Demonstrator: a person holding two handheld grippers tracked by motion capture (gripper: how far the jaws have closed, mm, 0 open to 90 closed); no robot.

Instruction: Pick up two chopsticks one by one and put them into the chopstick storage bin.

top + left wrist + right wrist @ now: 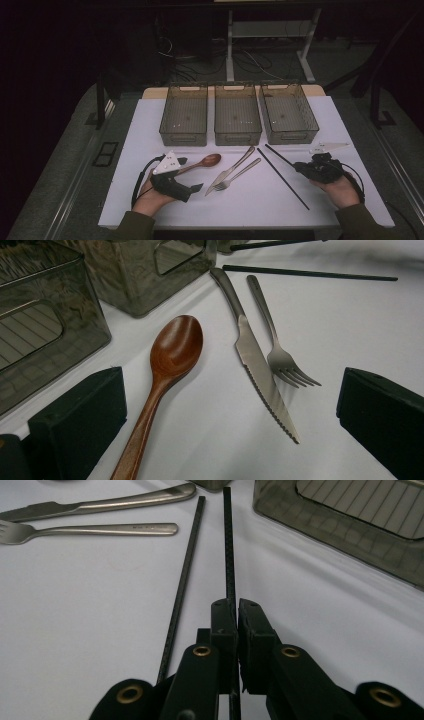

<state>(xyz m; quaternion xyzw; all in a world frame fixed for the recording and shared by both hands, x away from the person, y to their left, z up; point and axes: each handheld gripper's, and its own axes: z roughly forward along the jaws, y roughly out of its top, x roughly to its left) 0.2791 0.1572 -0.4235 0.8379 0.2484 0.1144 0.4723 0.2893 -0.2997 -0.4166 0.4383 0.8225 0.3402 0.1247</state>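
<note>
- Three bins (238,120) are set side by side at the far end of the table (150,200).
- Before the bins, from left to right, a spoon (202,162), a knife (231,169), a fork (236,175) and two chopsticks are laid.
- One chopstick (283,178) lies flat, just right of the fork.
- The other chopstick (229,555) is clamped in the right gripper (236,617).
- The spoon's handle lies between the spread jaws of the left gripper (192,175).

A white table (150,200) carried three smoky bins (238,116) in a row, and before them — left to right — a wooden spoon (202,162), knife (231,170), fork (237,175) and, seemingly, two black chopsticks (283,179).
</note>
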